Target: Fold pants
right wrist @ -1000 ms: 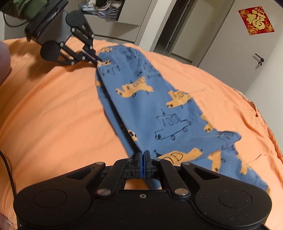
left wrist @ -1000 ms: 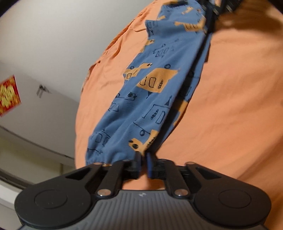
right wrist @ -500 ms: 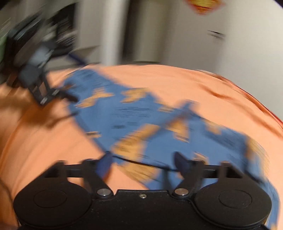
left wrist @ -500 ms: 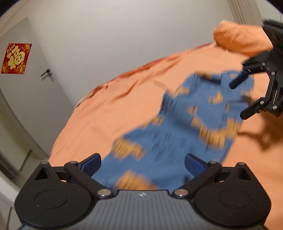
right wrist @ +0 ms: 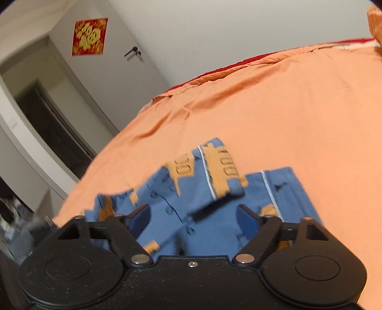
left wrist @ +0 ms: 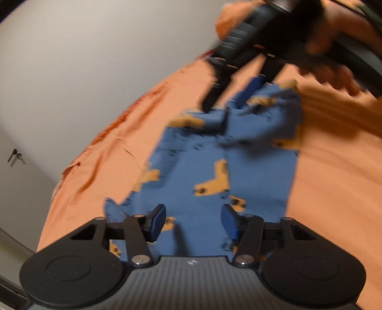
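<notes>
Blue pants (left wrist: 214, 171) with orange vehicle prints lie crumpled on the orange bedsheet (left wrist: 334, 190). My left gripper (left wrist: 193, 223) hovers over their near end, its jaws closing with only loose cloth below and nothing pinched. At the far end, a person's hand (left wrist: 339, 31) holds my right gripper (left wrist: 229, 99) just above the bunched cloth. In the right wrist view the pants (right wrist: 203, 190) lie under my right gripper (right wrist: 193, 220), one hemmed edge folded over. Its jaws are closing too, and the pads do not press the cloth.
The bedsheet (right wrist: 286, 107) spreads wide to the right and beyond the pants. Its edge drops off at the left toward a grey door with a red and gold decoration (right wrist: 89, 37) and a dark doorway (right wrist: 55, 128). An orange pillow (left wrist: 226, 21) lies at the far end.
A second ago both grippers were shut on the pants, holding them stretched between them. Both then opened wide, the pants dropped onto the bed, both hands swung across, and the jaws have narrowed.
</notes>
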Demonstrator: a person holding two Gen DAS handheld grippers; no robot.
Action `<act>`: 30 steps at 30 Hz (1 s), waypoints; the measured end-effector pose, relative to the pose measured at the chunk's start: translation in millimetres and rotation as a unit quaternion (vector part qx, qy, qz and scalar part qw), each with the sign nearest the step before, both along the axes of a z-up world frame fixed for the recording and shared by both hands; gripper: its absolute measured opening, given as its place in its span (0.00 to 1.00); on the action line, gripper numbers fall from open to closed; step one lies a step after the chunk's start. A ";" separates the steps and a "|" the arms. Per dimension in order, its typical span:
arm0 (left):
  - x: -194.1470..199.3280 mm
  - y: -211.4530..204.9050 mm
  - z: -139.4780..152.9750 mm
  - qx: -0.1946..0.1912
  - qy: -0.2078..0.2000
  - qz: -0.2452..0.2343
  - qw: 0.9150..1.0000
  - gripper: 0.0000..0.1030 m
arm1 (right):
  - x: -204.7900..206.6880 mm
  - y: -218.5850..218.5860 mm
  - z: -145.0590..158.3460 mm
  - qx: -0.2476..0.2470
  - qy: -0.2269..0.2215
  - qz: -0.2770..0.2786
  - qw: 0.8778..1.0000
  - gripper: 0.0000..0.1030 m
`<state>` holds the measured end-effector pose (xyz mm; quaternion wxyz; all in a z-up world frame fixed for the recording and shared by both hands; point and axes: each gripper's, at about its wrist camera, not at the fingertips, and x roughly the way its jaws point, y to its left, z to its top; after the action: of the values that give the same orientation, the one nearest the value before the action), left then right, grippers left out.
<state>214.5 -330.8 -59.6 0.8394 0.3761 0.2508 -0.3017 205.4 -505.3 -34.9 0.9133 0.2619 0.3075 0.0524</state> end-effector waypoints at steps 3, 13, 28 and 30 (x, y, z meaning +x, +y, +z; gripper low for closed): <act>-6.8 -2.1 -2.9 0.016 -0.001 -0.013 1.000 0.51 | 13.6 -1.2 -1.6 0.028 0.018 -0.013 0.999 0.65; -20.3 -3.4 1.8 0.035 0.005 -0.018 0.999 0.47 | 25.4 -20.3 -11.2 0.112 0.056 -0.090 0.988 0.62; -17.8 15.6 30.8 -0.018 0.031 0.017 0.999 0.01 | 18.4 -33.6 3.4 0.106 0.028 -0.137 0.984 0.05; -22.1 22.3 43.4 -0.037 0.039 -0.003 0.999 0.01 | -0.8 -36.9 25.5 0.086 -0.003 -0.138 0.987 0.05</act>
<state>192.4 -308.5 -16.2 0.8411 0.3339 0.2712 -0.3279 204.6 -542.2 -9.5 0.8868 0.3790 0.2603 -0.0476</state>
